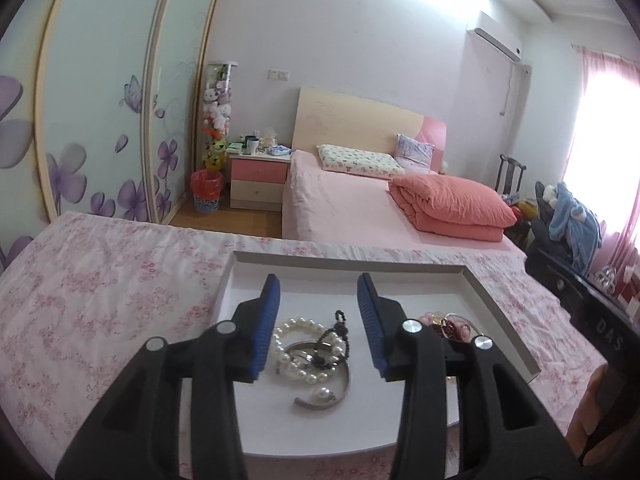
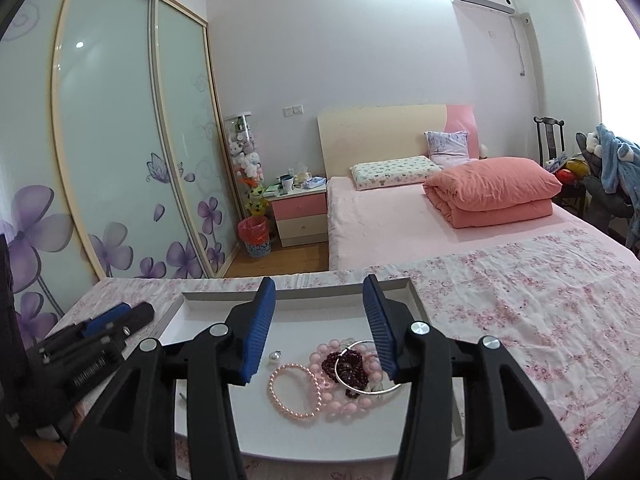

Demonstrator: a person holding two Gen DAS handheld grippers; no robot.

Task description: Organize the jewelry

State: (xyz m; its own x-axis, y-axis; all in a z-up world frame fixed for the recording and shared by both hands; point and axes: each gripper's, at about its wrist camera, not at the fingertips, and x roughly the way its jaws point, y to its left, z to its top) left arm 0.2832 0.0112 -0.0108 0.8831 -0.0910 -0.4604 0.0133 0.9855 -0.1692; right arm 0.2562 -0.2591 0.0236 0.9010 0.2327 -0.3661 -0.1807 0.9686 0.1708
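Firstly, from the left wrist view, the left tool hangs above a white tray that lies on a surface with a pink flowered cloth. Its blue pads are spread wide and hold nothing. Between them, in the tray, lie a white pearl bracelet, a black bead string and a silver bangle.

From the right wrist view, the right tool is also spread apart and empty, tilted down over the same tray. Under it lie a pink pearl bracelet, dark red beads and a thin silver ring bangle. At the left edge the left tool shows from the side, above the cloth.
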